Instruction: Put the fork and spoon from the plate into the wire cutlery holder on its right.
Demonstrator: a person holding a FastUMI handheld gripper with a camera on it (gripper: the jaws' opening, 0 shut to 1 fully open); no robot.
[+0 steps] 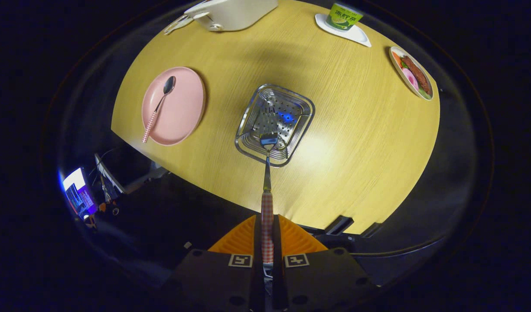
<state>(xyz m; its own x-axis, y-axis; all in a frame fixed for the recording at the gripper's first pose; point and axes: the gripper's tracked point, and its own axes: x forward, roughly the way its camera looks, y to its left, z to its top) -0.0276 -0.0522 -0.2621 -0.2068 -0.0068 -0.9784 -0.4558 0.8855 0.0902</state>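
Fork (pixel 267 173), steel with a red-and-white checked handle, is pinched between the ribbed orange fingers (pixel 239 240) of the gripper (pixel 267 234); its tines reach over the near rim of the wire cutlery holder (pixel 300 130). Beneath lies a round, pale wood-grain table (pixel 356 143). To the holder's left sits a smooth, round pink plate (pixel 183 108), and the holder itself is square, shiny and perforated. A spoon (pixel 159 106) with a matching checked handle lies on the plate.

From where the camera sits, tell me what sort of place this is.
Likely a dining table staged for a recording. The wooden table carries a pink plate with a spoon, a food dish and a wire cutlery holder. The tool grips a fork above the holder.
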